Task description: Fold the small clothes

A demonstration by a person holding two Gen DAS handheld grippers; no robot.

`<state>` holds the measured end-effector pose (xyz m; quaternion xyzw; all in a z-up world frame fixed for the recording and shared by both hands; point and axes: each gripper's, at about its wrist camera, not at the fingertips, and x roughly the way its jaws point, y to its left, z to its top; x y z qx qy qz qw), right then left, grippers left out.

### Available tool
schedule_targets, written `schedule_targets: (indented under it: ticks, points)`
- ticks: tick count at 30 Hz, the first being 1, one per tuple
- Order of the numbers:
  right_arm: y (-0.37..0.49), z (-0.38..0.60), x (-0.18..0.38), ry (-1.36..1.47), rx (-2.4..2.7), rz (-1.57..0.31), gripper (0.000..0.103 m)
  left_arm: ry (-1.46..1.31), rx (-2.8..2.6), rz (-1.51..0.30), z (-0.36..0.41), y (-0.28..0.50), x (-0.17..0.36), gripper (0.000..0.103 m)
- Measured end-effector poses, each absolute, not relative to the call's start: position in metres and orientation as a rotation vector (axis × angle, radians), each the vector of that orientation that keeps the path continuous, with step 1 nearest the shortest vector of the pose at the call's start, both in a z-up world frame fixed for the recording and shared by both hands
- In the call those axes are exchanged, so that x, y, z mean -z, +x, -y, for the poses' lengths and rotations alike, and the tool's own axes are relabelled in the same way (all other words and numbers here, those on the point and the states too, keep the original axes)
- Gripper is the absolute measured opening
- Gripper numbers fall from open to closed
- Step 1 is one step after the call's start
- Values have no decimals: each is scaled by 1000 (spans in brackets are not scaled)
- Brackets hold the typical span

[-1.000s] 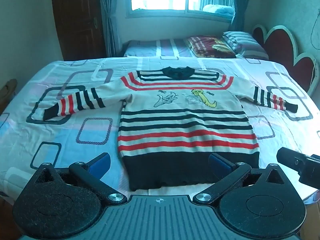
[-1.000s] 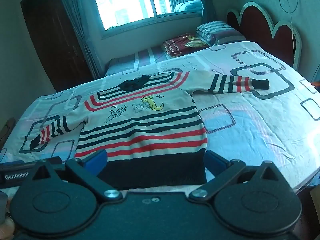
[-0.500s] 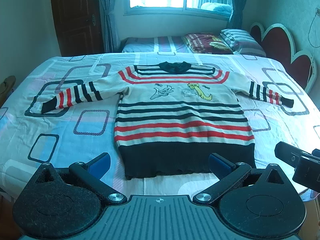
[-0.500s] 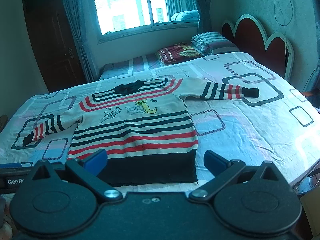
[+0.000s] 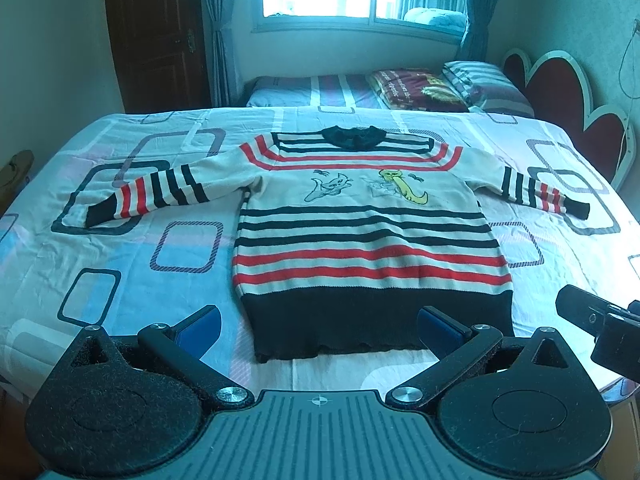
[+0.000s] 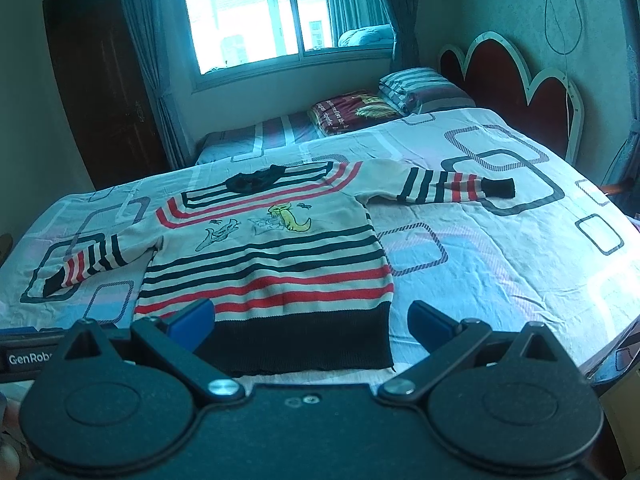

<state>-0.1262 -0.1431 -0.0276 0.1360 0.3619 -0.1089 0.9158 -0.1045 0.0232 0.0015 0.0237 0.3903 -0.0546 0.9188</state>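
Observation:
A small striped sweater (image 5: 360,236) lies flat and face up on the bed, both sleeves spread out sideways, black hem nearest me. It also shows in the right wrist view (image 6: 272,264). My left gripper (image 5: 320,328) is open and empty, held above the bed's near edge in front of the hem. My right gripper (image 6: 312,322) is open and empty, also short of the hem, near its right half. The right gripper's body shows at the right edge of the left wrist view (image 5: 600,328).
The bed (image 5: 120,248) has a pale sheet with rectangle prints. A second bed with folded blankets and pillows (image 5: 440,88) stands behind it under the window. A red scalloped headboard (image 5: 560,92) is at the right, a dark door (image 5: 156,32) at the left.
Both grippers have pulled back and risen a little, so the whole sweater sits farther away and lower in both views. The sweater has not moved.

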Motion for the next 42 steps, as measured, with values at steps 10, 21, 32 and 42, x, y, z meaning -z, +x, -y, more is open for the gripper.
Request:
schedule_targets:
  ticks: [10,21,32,42]
  points:
    - [-126,145,29,288,221,-743,102,48,113,-800,-21,-106,0,103]
    - [-125,145,27,287,218,-741,102,47,110,-798,-16,-105,-1,103]
    - [-123,144,28,286,220,-738,102,41,118,-800,-19,-103,-1,103]
    - [-120,144,32,291,231,-744,102,40,123,-804,-20,-101,1,103]
